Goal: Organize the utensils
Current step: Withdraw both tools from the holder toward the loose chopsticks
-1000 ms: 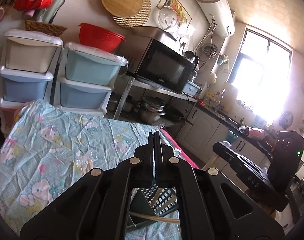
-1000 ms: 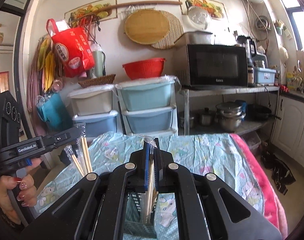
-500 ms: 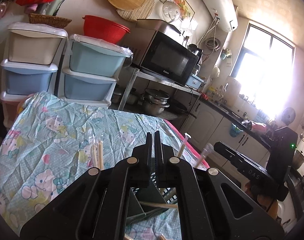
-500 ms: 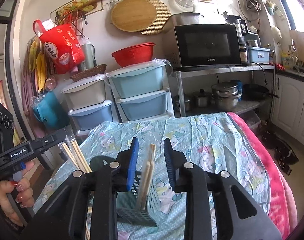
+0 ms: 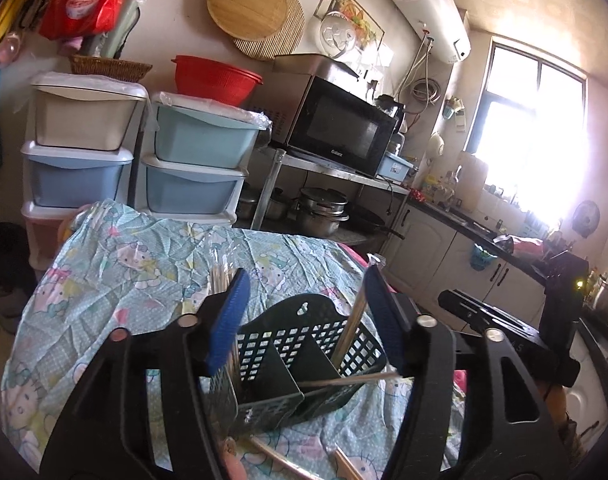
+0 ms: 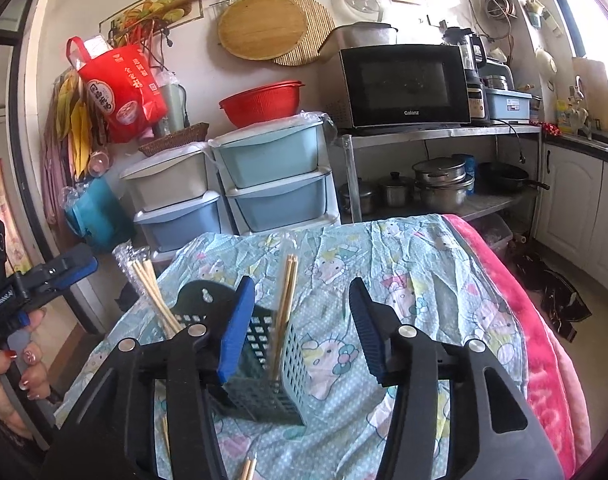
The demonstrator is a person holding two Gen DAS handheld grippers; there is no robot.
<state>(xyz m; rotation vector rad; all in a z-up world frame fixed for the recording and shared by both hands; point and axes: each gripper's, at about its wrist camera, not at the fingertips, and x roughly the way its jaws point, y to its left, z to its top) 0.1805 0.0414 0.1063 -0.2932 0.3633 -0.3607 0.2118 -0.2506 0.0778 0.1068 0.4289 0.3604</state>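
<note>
A dark green perforated utensil basket (image 5: 304,356) (image 6: 264,364) stands on the Hello Kitty tablecloth (image 5: 116,276) (image 6: 415,276). Wrapped wooden chopsticks stand in it: one pair (image 5: 353,312) (image 6: 284,304) in the right compartment, another bundle (image 5: 220,280) (image 6: 152,292) at the left end. A single chopstick (image 5: 343,379) lies across the basket's rim. My left gripper (image 5: 304,320) is open and empty above the basket. My right gripper (image 6: 298,328) is open and empty just behind the standing pair. Loose chopsticks (image 5: 280,458) (image 6: 248,468) lie on the cloth in front.
Stacked plastic drawers (image 5: 192,164) (image 6: 272,176) stand behind the table. A microwave (image 5: 339,128) (image 6: 403,84) sits on a metal rack with pots (image 6: 439,184). Kitchen cabinets (image 5: 435,256) and a bright window are at the right. A pink blanket (image 6: 543,360) covers the table's right edge.
Both grippers have opened wide. The right let go of its chopstick pair, which now stands in the basket. The left bundle also stands there.
</note>
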